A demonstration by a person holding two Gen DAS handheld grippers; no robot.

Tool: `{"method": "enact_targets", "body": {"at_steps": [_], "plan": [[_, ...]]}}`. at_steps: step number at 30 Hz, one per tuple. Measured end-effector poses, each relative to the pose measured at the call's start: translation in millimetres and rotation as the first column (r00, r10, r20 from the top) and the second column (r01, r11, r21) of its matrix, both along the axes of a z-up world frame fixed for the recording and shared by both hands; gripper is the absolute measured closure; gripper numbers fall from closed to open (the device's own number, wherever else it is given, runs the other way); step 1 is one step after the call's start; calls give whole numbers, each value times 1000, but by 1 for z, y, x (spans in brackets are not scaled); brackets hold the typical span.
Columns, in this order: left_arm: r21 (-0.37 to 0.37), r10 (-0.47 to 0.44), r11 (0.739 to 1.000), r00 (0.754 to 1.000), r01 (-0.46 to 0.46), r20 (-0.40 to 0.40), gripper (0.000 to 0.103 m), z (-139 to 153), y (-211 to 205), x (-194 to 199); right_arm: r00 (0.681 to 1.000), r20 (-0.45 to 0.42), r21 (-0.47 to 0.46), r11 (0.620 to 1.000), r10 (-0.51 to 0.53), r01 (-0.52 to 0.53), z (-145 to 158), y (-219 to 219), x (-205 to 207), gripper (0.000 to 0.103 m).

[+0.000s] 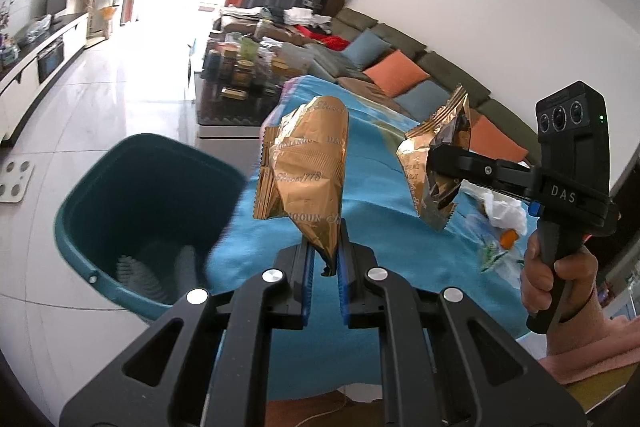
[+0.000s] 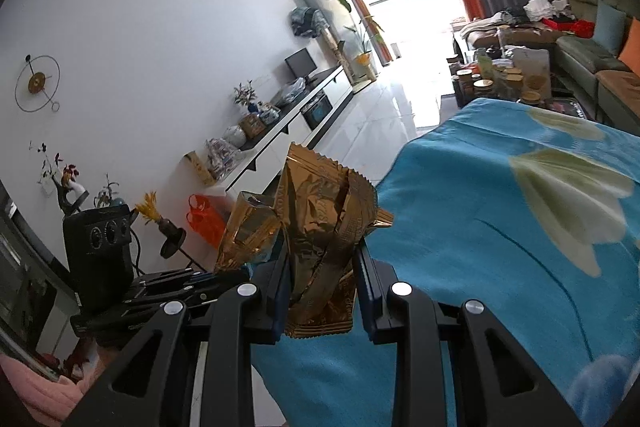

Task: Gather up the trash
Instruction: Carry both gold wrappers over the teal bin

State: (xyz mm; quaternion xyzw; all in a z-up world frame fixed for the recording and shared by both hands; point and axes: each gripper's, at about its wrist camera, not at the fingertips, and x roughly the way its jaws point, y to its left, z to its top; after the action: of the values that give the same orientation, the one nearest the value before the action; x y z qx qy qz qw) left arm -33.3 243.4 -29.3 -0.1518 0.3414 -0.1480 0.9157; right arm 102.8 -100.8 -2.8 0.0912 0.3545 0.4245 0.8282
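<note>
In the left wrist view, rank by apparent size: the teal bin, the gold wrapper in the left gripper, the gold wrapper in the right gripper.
1. Teal bin, largest.
2. Gold wrapper in the left gripper.
3. Gold wrapper in the right gripper, smallest, though it sits farther from this camera, so the two wrappers' true sizes may match.

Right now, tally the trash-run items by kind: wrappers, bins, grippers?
Gold wrappers: 2, one pinched in each gripper
Teal bin: 1
Grippers, left and right: 2
Total: 5
</note>
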Motion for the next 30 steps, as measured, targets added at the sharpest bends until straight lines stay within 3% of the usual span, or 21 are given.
{"method": "enact_targets", "body": {"at_steps": [20,30], "plan": [[37,181,983,981,-179,-62,92,-27,59,6,996,-29,-60,994,86,-88,-11,93,28,76],[75,235,971,967,-229,-95,92,-40,62,17,993,-67,-115,988,96,-103,-29,123,42,76]]}}
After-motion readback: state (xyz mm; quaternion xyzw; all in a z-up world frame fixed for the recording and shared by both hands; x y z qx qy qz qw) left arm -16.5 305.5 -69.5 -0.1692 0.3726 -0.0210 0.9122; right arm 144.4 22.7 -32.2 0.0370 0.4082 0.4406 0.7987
